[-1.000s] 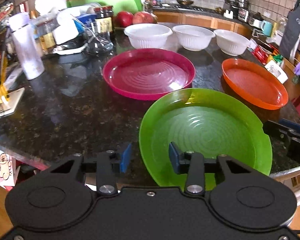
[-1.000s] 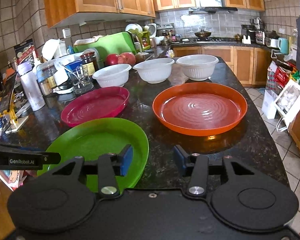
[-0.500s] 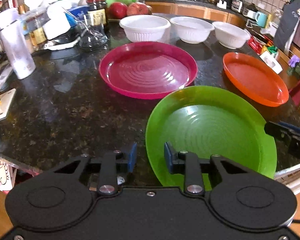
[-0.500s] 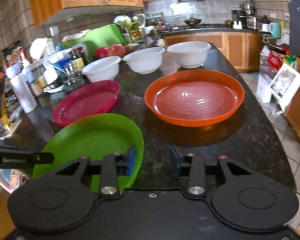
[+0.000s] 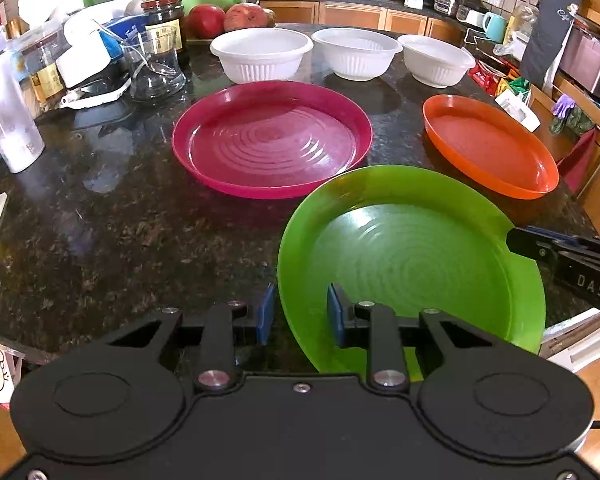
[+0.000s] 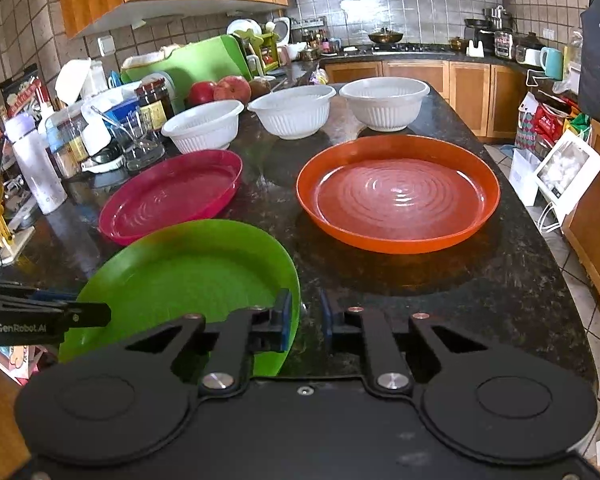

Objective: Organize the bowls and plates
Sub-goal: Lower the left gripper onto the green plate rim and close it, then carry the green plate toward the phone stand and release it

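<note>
We stand at the near edge of a dark stone counter (image 5: 100, 232), a gripper in each hand, both set on one green plate (image 5: 412, 264). The plate lies at the counter's near edge, its rim overlapping that of the pink plate (image 5: 272, 140).

Our left gripper (image 5: 300, 314) straddles the plate's near-left rim: one blue pad outside, one inside, the jaws closing with the rim between them. A gap still shows beside the outer pad, so the fingers are apart.

Our right gripper (image 6: 306, 318) meets the plate's near-right rim. Its jaws are closing too; the left pad lies against the inside of the rim, but we cannot tell whether the outer pad touches.

The pink plate sits mid-counter. An orange plate (image 6: 398, 194) lies toward the right edge, apart from the other two. Along the far side stand three white bowls (image 6: 294, 114) in a row. Behind them are two red fruits (image 5: 228, 18). Jars (image 5: 164, 20), a glass pitcher (image 5: 154, 70) and a white bottle (image 5: 8, 120) crowd the far-left corner.
</note>
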{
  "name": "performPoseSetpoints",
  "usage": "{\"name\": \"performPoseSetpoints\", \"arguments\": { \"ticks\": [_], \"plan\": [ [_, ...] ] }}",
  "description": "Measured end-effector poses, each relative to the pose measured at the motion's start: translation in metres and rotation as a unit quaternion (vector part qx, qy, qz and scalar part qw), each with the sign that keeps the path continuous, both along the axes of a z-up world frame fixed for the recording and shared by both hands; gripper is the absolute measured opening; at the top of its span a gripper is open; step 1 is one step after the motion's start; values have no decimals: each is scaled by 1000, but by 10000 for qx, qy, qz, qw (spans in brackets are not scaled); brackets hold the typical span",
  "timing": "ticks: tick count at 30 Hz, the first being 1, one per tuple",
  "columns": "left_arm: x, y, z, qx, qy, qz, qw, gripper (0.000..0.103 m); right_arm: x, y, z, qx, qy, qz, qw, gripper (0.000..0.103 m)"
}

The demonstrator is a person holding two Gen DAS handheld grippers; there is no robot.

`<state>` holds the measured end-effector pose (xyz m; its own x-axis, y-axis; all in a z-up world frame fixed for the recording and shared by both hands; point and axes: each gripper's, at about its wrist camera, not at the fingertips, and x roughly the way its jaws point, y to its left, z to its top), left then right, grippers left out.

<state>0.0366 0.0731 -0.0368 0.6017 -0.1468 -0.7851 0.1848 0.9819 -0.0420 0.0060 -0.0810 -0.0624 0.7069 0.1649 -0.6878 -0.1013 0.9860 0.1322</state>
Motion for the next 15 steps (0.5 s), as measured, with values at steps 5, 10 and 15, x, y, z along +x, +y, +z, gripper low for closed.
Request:
{"name": "performPoseSetpoints", "arguments": {
  "ticks": [5,10,15],
  "plan": [
    [-1,1,-1,77,-49,-126,9999,14,-2,8,1,-178,33,-118,9998,7],
    [-1,12,1,-56,-11,-214,9998,13,-6,18,4,-226,87,-142,9996,7],
    [-7,26,7,-62,-107,-183,9998,12,-12,38,14,-287,-27,-72,9996,7]
  ]
}}
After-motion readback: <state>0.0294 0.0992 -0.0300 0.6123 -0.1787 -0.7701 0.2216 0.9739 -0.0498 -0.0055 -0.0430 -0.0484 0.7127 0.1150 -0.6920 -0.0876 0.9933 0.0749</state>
